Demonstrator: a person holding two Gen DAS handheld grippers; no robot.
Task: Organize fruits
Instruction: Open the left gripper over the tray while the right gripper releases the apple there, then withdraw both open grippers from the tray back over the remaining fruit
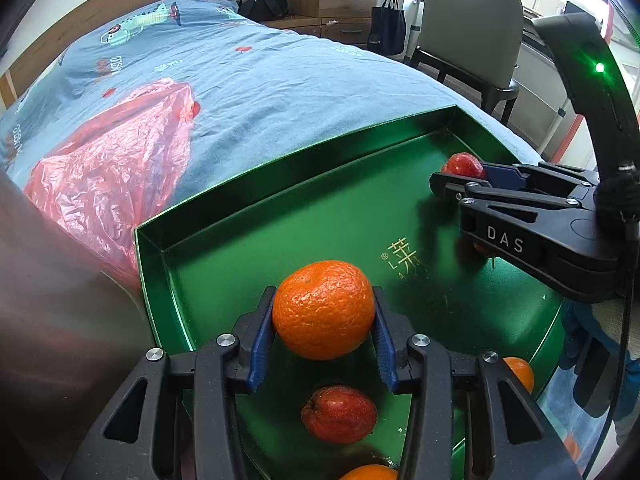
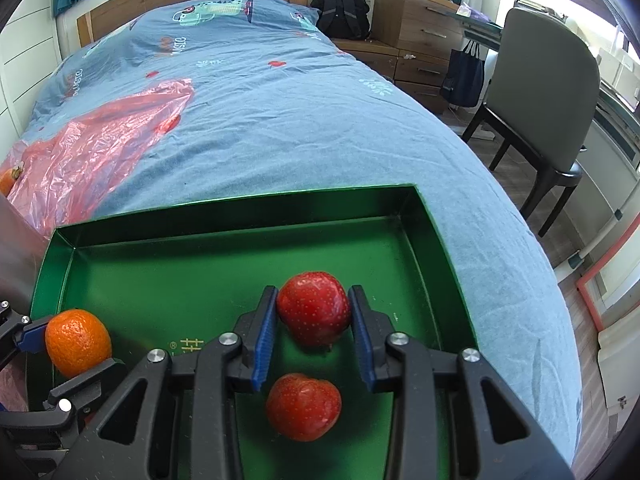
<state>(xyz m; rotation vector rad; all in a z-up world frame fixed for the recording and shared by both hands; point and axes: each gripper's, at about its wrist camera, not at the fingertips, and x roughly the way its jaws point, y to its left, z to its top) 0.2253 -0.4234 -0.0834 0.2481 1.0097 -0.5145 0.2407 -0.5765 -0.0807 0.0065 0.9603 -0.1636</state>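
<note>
Left wrist camera sat close above the green tray point(image 1: 224, 216), angled steeply down, facing up the bed point(image 1: 248, 92) toward the headboard. Right wrist camera looked likewise from the tray's right side, equally near. Both shared the tray's far wall, the red plastic bag point(image 2: 100, 140) left of the tray and the chair point(image 2: 548, 104) beyond it.

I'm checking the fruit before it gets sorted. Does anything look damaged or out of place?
One thing: the red fruit lying in the green tray below the left gripper looks wrinkled and dented at one end. Also, an orange sits off-tray by the red plastic bag on the bed.
</note>
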